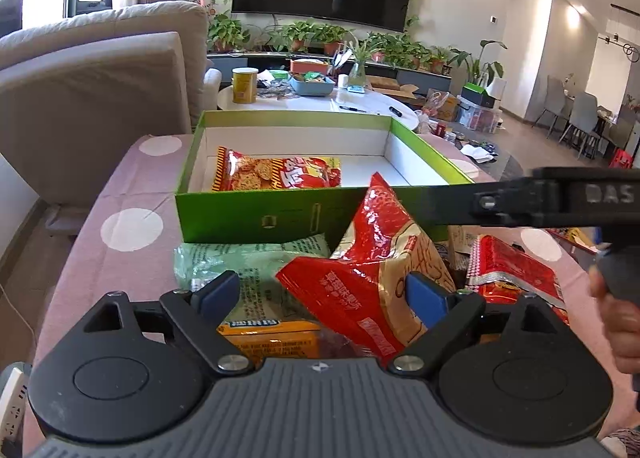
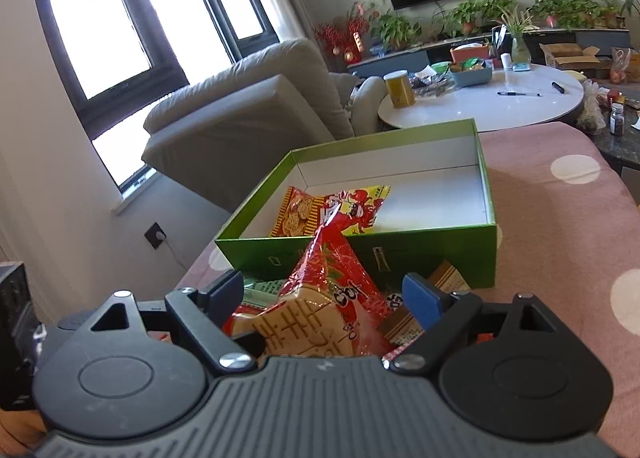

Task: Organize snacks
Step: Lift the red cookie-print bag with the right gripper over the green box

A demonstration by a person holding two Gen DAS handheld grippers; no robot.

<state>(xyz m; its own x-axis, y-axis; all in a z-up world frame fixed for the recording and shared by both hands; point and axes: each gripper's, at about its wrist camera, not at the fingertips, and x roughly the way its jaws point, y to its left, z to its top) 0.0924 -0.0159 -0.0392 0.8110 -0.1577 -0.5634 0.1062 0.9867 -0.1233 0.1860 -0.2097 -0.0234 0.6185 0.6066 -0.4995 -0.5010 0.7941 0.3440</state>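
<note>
The left tongs (image 1: pixel 324 294) stood open over a red-and-gold foil snack bag (image 1: pixel 372 258) — the right tongs (image 2: pixel 324 298) straddled it too, apparently ungripped, near the green cardboard box (image 1: pixel 256 214).

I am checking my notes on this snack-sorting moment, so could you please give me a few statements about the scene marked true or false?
1. The green box holds one snack packet. True.
2. The box's lid is closed. False: it stands open, showing its white inside.
3. A red and gold snack bag stands between the right gripper fingers. True.
4. The cloth under the box is plain blue. False: it is pink with white dots.
5. A pale green packet lies in front of the box, outside it. True.
</note>
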